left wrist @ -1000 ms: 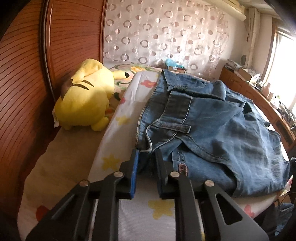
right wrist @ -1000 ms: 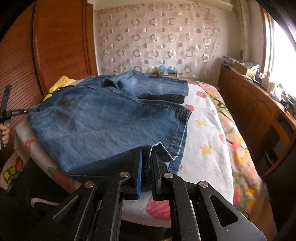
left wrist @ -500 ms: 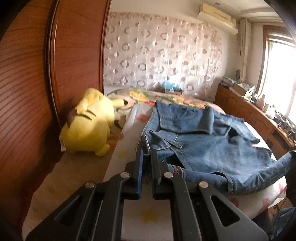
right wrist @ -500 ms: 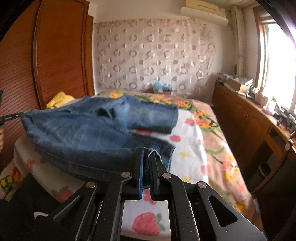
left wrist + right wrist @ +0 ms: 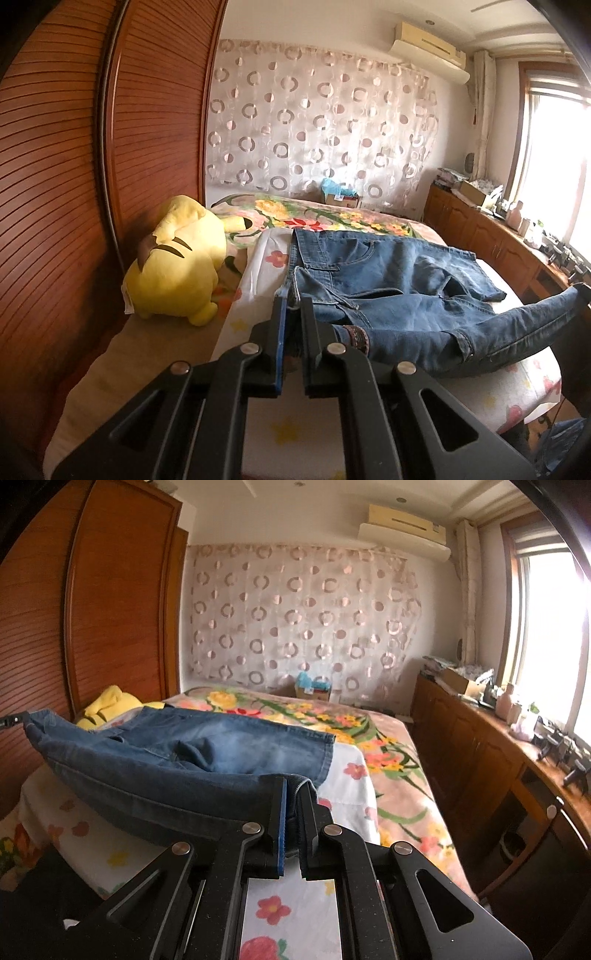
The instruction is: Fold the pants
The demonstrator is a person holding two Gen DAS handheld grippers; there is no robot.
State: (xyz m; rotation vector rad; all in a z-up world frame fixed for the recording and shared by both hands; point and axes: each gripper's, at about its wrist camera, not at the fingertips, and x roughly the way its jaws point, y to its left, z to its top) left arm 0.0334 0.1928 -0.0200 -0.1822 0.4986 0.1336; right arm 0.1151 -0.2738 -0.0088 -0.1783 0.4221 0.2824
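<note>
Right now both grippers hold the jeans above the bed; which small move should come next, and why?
Probably carry both grippers forward together, toward the curtain, to lay the lifted edge over the far half. The left gripper is shut on the waistband and the right gripper on the hem, the jeans hang taut between them, and the rest lies flat on the bed.

A bed [image 5: 399, 775] fills the middle of both views, spread with a flowered blanket [image 5: 332, 716]. A white flower-print sheet [image 5: 258, 269] lies over its near part, blue jeans [image 5: 388, 291] resting on that. At left centre a yellow plush toy [image 5: 177, 266] sits on the bed beside the sheet; a small box [image 5: 312, 692] stands at the far end
</note>
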